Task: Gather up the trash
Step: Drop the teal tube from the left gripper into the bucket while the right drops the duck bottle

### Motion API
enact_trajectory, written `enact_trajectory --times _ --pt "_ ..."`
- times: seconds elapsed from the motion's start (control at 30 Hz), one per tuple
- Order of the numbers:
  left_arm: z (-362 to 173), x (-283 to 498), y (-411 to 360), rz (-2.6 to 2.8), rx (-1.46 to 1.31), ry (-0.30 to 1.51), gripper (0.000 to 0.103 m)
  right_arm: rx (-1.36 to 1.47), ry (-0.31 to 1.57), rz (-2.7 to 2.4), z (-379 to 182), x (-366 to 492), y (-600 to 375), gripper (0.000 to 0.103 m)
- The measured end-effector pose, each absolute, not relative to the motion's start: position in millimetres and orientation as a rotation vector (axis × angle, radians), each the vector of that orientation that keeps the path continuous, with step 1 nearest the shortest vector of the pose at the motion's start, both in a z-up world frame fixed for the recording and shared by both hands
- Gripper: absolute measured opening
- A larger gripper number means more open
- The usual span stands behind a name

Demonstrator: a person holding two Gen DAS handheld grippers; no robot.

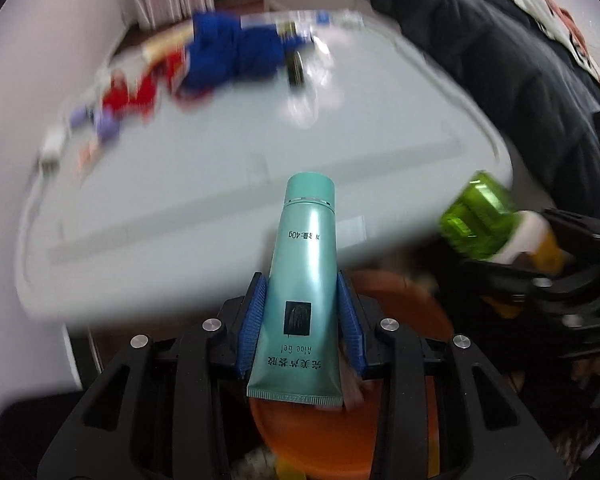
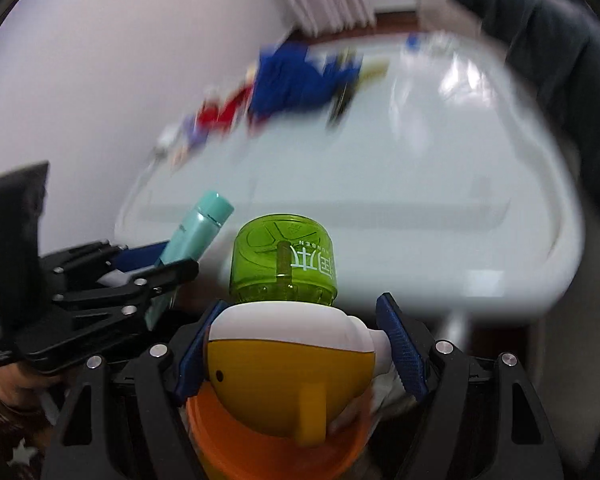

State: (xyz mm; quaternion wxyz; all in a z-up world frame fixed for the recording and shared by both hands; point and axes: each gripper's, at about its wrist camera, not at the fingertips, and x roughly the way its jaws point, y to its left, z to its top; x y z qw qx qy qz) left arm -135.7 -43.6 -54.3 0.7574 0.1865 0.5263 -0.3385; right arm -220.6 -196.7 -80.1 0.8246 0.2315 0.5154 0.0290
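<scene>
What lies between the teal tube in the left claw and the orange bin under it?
Nothing visible does. The tube hangs in the left claw directly above the open orange bin.

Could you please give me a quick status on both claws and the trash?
Left claw shut on teal tube. Right claw gripping green-capped dispenser. Both over the orange bin; nothing in the way.

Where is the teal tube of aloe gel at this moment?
In the left wrist view the tube sits centre, between the blue pads of the left hand-held gripper, above the orange bin.
</scene>
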Motion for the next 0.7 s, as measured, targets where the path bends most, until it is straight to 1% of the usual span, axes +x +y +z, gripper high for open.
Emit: enact_trajectory --times 0.17,0.33,0.37,0.4,0.43,0.47,0.5,0.7 --pt "-96 -164 -12 -0.739 0.393 1.317 0.035 0.476 1.233 0.066 -123 -237 -158 0.075" --pt "-113 -167 -8 -0.718 0.396 1.395 0.036 0.381 1.317 0.067 -137 -230 -142 0.076" --pt "-114 -168 -8 -0.716 0.401 1.401 0.044 0.363 1.334 0.061 -140 -230 -140 0.076" --pt "-114 -168 -9 -0.703 0.413 1.407 0.059 0.36 1.342 0.061 -142 -229 -139 0.079" --pt "-114 -169 -9 -0.693 0.416 1.402 0.065 0.367 1.338 0.056 -141 -229 -141 0.082" --pt "-113 -168 -8 -0.688 0.417 1.395 0.069 0.37 1.334 0.051 -140 -230 -142 0.083" --pt "-112 -167 -7 -0.688 0.413 1.39 0.069 0.374 1.326 0.043 -138 -235 -145 0.085" --pt "-93 -149 -5 -0.688 0.328 1.337 0.069 0.446 1.266 0.02 -127 -236 -165 0.086"
